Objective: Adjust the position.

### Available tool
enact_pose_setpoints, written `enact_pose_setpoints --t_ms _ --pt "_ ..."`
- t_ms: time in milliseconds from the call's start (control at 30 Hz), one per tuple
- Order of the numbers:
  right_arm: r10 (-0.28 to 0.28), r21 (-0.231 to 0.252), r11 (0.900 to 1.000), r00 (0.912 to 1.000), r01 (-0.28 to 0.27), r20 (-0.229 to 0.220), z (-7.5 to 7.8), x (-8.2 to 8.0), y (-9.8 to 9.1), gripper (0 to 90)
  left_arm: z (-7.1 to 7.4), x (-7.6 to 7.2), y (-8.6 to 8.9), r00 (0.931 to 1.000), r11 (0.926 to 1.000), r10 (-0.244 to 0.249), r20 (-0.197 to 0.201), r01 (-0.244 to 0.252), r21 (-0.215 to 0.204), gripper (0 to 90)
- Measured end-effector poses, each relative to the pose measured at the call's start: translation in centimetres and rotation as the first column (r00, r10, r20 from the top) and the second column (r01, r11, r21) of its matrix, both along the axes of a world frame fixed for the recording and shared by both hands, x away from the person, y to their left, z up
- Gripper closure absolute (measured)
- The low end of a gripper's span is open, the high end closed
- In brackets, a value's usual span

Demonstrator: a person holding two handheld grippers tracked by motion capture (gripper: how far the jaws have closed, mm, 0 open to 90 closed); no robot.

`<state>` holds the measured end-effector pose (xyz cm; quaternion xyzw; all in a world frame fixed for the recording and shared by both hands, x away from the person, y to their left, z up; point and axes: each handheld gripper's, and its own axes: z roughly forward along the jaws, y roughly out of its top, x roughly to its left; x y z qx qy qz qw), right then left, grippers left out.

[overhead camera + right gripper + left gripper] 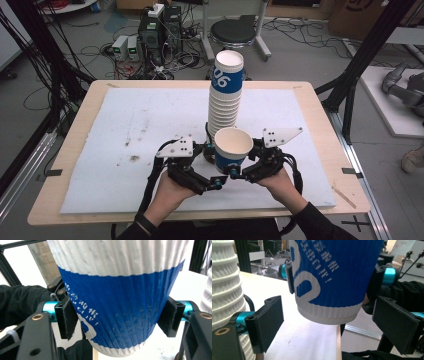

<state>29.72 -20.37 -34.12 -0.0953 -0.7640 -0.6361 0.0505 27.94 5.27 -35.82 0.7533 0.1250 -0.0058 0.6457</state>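
A blue-and-white ribbed paper cup (233, 147) hangs upright just above the table, in front of a tall stack of the same cups (225, 95). My right gripper (245, 160) is shut on it; in the right gripper view both pads (67, 320) press the cup's blue band (120, 290). My left gripper (212, 166) stands open at the cup's left. In the left gripper view its jaws (332, 325) are spread wide below the cup's base (329, 312) and do not touch it. The stack (224, 290) rises close by at the left.
A white foam sheet (140, 130) covers the wooden table (80, 125). On the floor beyond the table are a black stool (232, 32), computer boxes (150, 35) and loose cables. Black frame posts (360, 55) stand at both sides.
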Motion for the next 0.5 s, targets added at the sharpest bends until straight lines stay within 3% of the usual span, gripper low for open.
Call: enact_pose_setpoints --t_ms 500 --pt "-0.004 -0.019 0.9998 0.9997 0.004 0.022 -0.21 -0.37 0.59 28.8 -0.56 -0.04 -0.76 0.9999 0.9998 -0.014 0.004 0.014 0.017 31.2"
